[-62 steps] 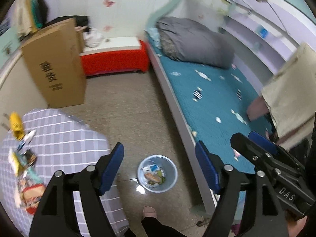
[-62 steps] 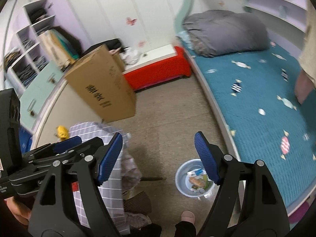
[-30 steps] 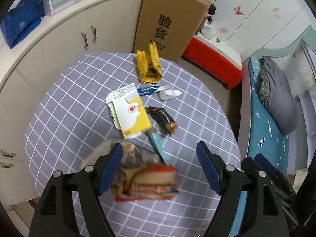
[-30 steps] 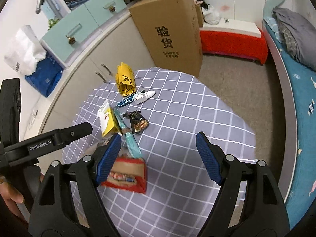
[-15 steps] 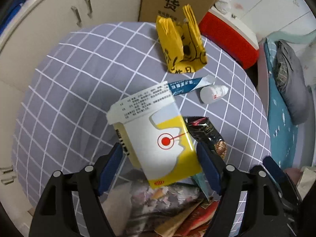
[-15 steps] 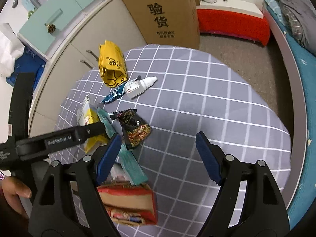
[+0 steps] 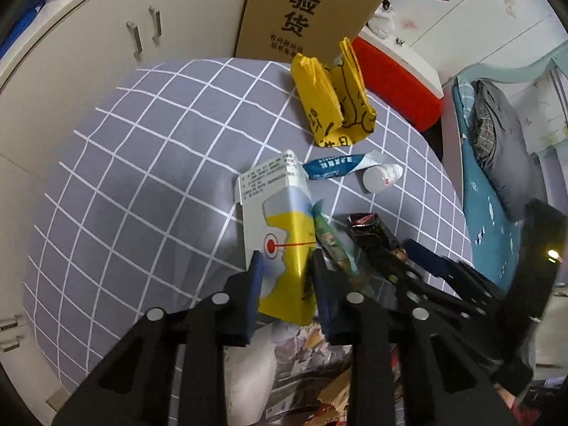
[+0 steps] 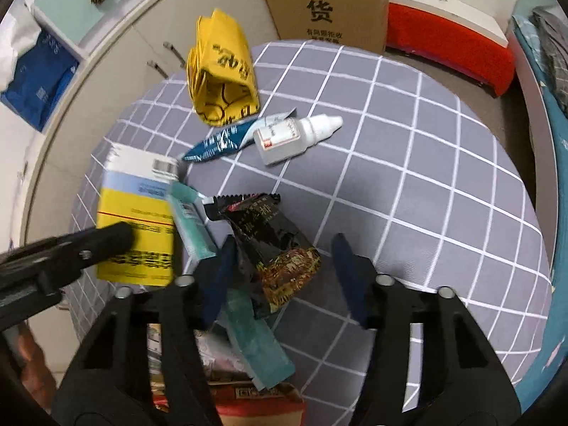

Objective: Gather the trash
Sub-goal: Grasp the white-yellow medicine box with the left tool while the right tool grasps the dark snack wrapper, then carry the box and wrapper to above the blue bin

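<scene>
Tablecloth (image 8: 408, 184): woven cloth, matt grey, white grid; yellow-and-white box (image 7: 280, 245): smooth printed card, slight sheen; black snack wrapper (image 8: 273, 245): crinkled glossy foil; dropper bottle (image 8: 294, 136): smooth white plastic, paper label; yellow bag (image 7: 333, 103): creased, looks like paper; big carton (image 7: 309, 10): matt brown corrugated cardboard.

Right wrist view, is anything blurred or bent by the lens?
Right wrist view: the right gripper fingers and the yellow box are motion-smeared; tablecloth grid lines bow. Left wrist view: mostly sharp, the same fisheye bowing, dark corners.
</scene>
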Demonstrator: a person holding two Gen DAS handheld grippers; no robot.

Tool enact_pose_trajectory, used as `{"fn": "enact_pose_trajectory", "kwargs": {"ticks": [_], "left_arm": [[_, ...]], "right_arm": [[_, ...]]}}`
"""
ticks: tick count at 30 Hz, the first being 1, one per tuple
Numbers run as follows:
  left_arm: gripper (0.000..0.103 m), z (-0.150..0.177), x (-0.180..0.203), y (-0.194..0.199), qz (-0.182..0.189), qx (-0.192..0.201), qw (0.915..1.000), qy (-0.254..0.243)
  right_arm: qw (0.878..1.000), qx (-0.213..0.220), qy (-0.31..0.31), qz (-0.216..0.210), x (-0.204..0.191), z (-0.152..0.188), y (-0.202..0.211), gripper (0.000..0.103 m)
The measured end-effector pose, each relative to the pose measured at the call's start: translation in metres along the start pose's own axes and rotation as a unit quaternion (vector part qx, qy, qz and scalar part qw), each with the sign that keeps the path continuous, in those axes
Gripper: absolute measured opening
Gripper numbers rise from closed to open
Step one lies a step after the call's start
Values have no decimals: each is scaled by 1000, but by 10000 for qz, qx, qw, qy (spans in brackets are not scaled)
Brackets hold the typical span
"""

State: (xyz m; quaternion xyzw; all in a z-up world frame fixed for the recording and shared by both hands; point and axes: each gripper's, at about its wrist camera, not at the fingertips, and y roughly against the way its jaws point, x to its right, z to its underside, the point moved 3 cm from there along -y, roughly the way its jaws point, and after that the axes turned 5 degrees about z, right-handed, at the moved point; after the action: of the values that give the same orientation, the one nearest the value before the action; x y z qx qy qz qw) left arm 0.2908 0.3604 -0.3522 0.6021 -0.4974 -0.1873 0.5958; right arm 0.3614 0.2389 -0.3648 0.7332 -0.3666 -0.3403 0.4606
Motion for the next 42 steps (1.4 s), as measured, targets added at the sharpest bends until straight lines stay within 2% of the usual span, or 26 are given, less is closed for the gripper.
{"fn": "enact_pose_trajectory", "kwargs": {"ticks": [1,2,6,11,16,24,29,32,37,42], "left_arm": [[25,0,0,1,-6,11,10000,-3],[24,1,0,3,-16,27,10000,-8],[21,4,5,17,-56,260,9996,11],[21,7,20,38,-116,519,9986,77],[21,19,54,66,-50,783,9969,-10],[21,54,159,83,257,916,9936,-601],[21,82,230,79,480,863,9894,-1068],[21,101,279,72,665,760,9842,-1455],[21,139,358,59,907,587,9697,-2192],[21,169,419,45,1058,394,9546,-2755]], "right_arm": [[10000,-3,72,26,-2,0,-1,47],[9999,4,109,24,-2,-1,-1,40],[9998,-54,191,13,-2,2,0,34],[9998,-1,73,-166,10,12,17,33],[9991,186,-170,-356,34,22,49,33],[9939,735,-663,-484,102,48,131,33],[9873,1094,-1090,-362,165,79,186,33],[9814,1246,-1435,-259,208,102,213,33],[9698,1456,-1959,-3,273,147,250,33],[9589,1595,-2342,155,314,179,272,34]]}}
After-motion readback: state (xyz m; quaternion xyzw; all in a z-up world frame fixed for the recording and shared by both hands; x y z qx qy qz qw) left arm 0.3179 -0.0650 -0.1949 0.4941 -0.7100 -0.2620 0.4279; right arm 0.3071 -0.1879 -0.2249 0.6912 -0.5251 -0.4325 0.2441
